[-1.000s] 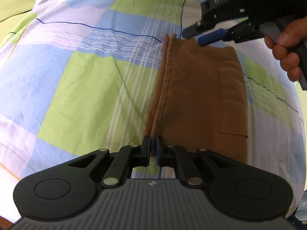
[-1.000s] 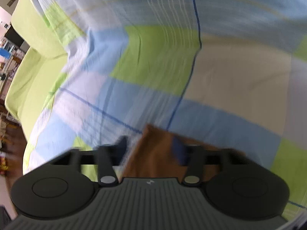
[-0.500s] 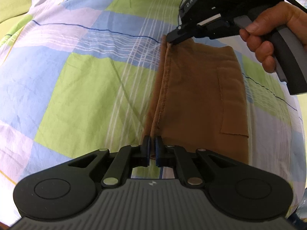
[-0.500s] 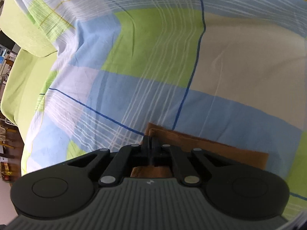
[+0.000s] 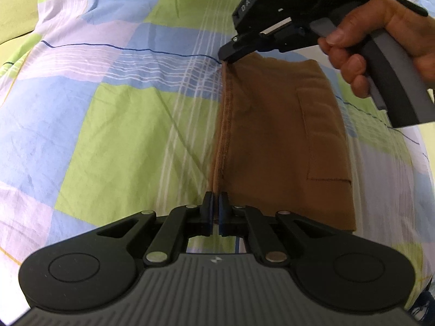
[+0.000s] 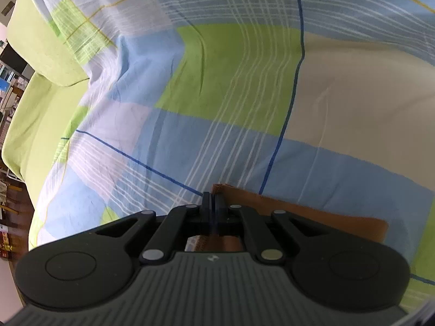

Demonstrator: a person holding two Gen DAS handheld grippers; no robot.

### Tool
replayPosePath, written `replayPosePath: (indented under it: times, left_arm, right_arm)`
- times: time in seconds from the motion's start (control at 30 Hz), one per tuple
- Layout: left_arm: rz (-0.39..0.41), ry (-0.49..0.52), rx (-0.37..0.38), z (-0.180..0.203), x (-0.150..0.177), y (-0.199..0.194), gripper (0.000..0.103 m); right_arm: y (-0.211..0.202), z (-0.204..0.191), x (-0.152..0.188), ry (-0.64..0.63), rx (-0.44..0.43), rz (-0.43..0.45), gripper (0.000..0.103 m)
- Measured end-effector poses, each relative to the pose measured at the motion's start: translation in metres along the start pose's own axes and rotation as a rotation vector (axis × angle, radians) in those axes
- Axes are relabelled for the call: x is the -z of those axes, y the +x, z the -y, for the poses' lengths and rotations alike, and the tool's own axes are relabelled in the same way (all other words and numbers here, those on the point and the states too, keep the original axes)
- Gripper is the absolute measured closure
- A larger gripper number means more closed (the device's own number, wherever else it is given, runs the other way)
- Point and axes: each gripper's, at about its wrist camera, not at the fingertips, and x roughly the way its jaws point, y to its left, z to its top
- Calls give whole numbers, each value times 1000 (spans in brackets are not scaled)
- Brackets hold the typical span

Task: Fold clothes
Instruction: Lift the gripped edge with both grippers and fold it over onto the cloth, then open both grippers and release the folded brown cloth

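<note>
A brown garment (image 5: 274,135), folded into a long rectangle with a stitched pocket, lies on the checked bedsheet (image 5: 108,125). My left gripper (image 5: 216,203) is shut on the near end of its left seam edge. At the far end of that edge my right gripper (image 5: 227,58), held by a hand (image 5: 380,38), is shut on the garment's far left corner. In the right wrist view the right gripper (image 6: 213,203) pinches that corner of the brown garment (image 6: 312,217), which runs off to the right behind the fingers.
The bedsheet (image 6: 231,87) of blue, green, lilac and cream squares spreads all round the garment. A plain green cover (image 6: 32,103) lies at the left, with shelves and clutter (image 6: 8,81) beyond the bed's edge.
The right gripper came down onto the garment's far left corner and shut on it. The left gripper kept its grip on the near end without moving.
</note>
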Motion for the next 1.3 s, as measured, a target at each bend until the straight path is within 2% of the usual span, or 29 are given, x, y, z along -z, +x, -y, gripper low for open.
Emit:
replayPosePath:
  times: [0.03, 0.1, 0.13, 0.17, 0.23, 0.3, 0.33, 0.37, 0.43, 0.5, 0.57, 0.63, 0.67, 0.73, 0.8, 0.83, 0.87, 0.9, 0.97, 1.07, 1.1, 1.17, 1.23, 1.3]
  left_arm:
    - [-5, -1, -4, 0, 0, 1, 102]
    - [-14, 2, -21, -2, -3, 0, 99]
    - [-16, 5, -29, -2, -3, -1, 96]
    - [-20, 9, -59, -2, -4, -4, 96]
    - [-23, 8, -102, -2, -5, -10, 96]
    - [-22, -11, -131, -5, -4, -19, 96]
    - [-14, -22, -128, -6, -5, -24, 97]
    - [4, -27, -103, -3, -8, -29, 97]
    - [50, 19, -50, 16, -19, -32, 96]
    - [71, 74, -45, 31, -27, -26, 96]
    - [86, 133, -43, 48, -38, -9, 96]
    - [48, 163, -67, 53, -44, 17, 96]
    - [35, 178, -80, 52, -44, 24, 96]
    - [16, 207, -96, 52, -43, 34, 94]
    - [3, 238, -111, 54, -46, 30, 94]
    - [5, 254, -111, 55, -47, 25, 94]
    - [9, 275, -111, 57, -49, 19, 94]
    - [9, 290, -104, 57, -51, 17, 94]
    - [-11, 339, -64, 55, -54, 16, 94]
    - [-62, 410, -32, 50, -52, 28, 93]
    - [-82, 441, -18, 45, -48, 38, 93]
    - [-87, 466, 16, 39, -47, 42, 93]
    - [-85, 486, 40, 36, -50, 38, 93]
    - [-70, 521, 72, 30, -53, 27, 93]
  right_arm:
    - [3, 1, 1, 3, 9, -4, 97]
    - [4, 3, 2, 21, 17, -10, 83]
    - [-6, 5, 0, 53, 16, 26, 67]
    - [-16, 4, 0, 57, 39, 71, 47]
    - [-41, 5, 0, 39, 104, 161, 35]
    - [-65, 11, 4, 34, 122, 219, 36]
    - [-81, 19, 9, 39, 110, 252, 45]
    - [-95, 28, 17, 43, 91, 270, 73]
    - [-110, 43, 33, 50, 67, 252, 92]
    - [-114, 47, 46, 32, 44, 236, 92]
    - [-108, 54, 68, 22, -60, 181, 92]
    - [-90, 59, 86, -5, -102, 114, 92]
    - [-83, 62, 92, -16, -85, 100, 93]
    - [-73, 74, 106, -41, -16, 108, 103]
    - [-78, 79, 111, -26, -30, 132, 103]
    - [-86, 79, 116, -2, -45, 154, 101]
    - [-95, 78, 121, 22, -60, 175, 95]
    - [-104, 78, 126, 46, -75, 196, 95]
    - [-111, 69, 141, 45, -109, 191, 95]
    - [-100, 56, 168, 43, -123, 130, 95]
    - [-96, 55, 170, 46, -114, 120, 95]
    - [-72, 49, 188, 48, -15, 57, 96]
    - [-78, 43, 194, 93, 36, 86, 95]
    - [-92, 28, 198, 118, 93, 157, 95]
